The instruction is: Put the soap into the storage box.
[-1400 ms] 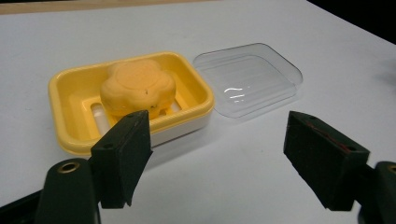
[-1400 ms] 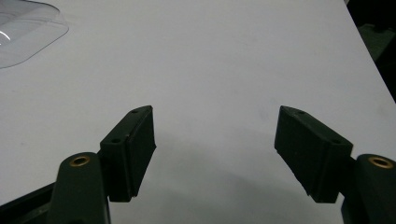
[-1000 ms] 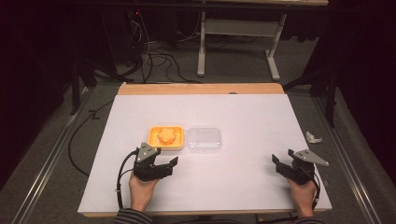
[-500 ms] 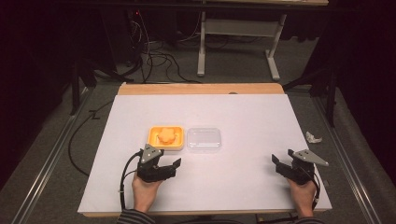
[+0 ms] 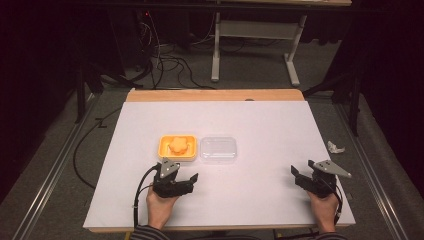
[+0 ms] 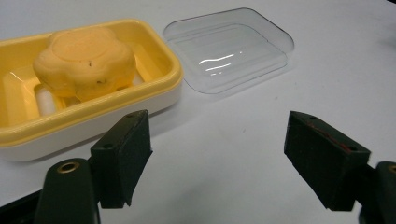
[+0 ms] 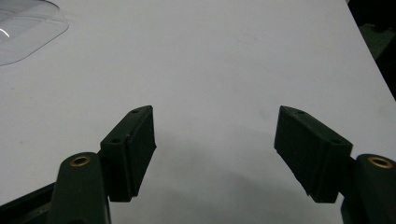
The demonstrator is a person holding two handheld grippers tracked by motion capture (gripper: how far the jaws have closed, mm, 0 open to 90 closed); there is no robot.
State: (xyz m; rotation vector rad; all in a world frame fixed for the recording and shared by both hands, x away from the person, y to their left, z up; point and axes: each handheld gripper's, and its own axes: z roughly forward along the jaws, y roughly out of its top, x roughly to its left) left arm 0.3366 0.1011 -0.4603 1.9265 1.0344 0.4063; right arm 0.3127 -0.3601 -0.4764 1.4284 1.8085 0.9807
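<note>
The yellow soap dish point(image 5: 177, 148) is sitting open near the middle of the worktop point(image 5: 260, 200), with an orange, flower-shaped soap point(image 5: 178, 144) lying inside it. Its clear lid point(image 5: 218, 149) is resting on the surface just to the right of the dish, close beside it and possibly touching. Judging by this, the closing of the dish is not yet begun: the lid is off and nothing is being held.

The left gripper point(image 5: 181, 176) is hovering just near of the dish, its fingers point(image 6: 122, 156) spread wide and gripping nothing; in the left gripper view they are pointing at the gap between dish and lid. The right gripper point(image 5: 301, 174) is waiting well apart at the near right corner, its fingers point(image 7: 129, 150) likewise wide open and empty over bare surface.

The worktop is covered in plain white, with a wooden strip showing along the far edge. A crumpled white scrap point(image 5: 335, 147) is lying off its right side. Beyond, the room is dark: grey floor, loose cables point(image 5: 165, 62), and the white legs of another table point(image 5: 252, 37).
</note>
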